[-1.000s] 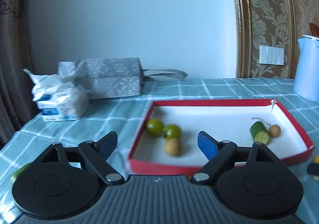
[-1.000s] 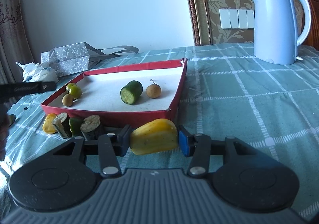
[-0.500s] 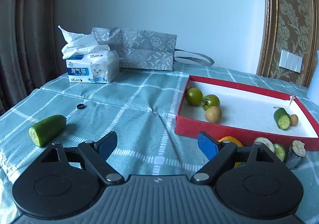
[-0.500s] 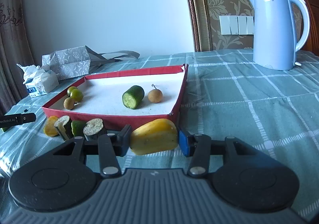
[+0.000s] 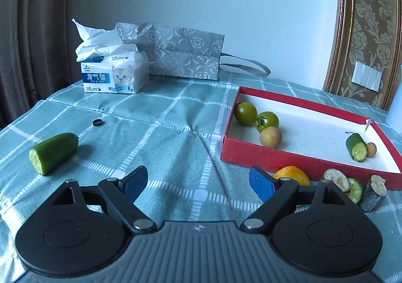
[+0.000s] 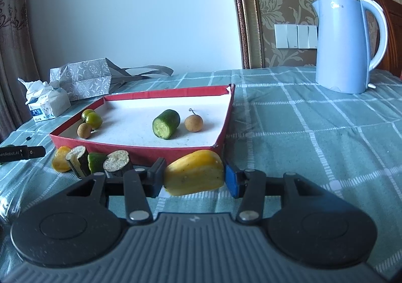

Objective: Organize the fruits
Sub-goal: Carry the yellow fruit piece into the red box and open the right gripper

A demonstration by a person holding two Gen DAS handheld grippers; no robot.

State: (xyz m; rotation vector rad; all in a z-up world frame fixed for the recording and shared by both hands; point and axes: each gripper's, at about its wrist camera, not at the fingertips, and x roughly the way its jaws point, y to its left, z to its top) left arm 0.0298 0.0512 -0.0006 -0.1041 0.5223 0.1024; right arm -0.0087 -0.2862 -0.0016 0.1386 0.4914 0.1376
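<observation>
My right gripper (image 6: 194, 177) is shut on a yellow pepper piece (image 6: 194, 176), held low in front of the red tray (image 6: 140, 154). In the tray lie two green tomatoes (image 6: 93, 118), two longans (image 6: 193, 123) and a cucumber piece (image 6: 165, 124). Before the tray's near wall sit a small yellow piece (image 6: 60, 162), two dark cut pieces (image 6: 118, 162) and a green piece (image 6: 95, 161). My left gripper (image 5: 198, 183) stands open over bare cloth, nothing between its fingers. A cucumber half (image 5: 52, 152) lies on the cloth to its left; the red tray (image 5: 276, 156) is to its right.
A tissue pack (image 5: 113, 74) and a grey patterned bag (image 5: 183, 51) stand at the back left by the wall. A small black ring (image 5: 97, 122) lies on the cloth. A light blue kettle (image 6: 349, 44) stands at the back right. A curtain hangs at the far left.
My left gripper has swung left and back from over the tray; the cucumber half and tissue pack now fill its view. The right gripper has kept still with the yellow piece.
</observation>
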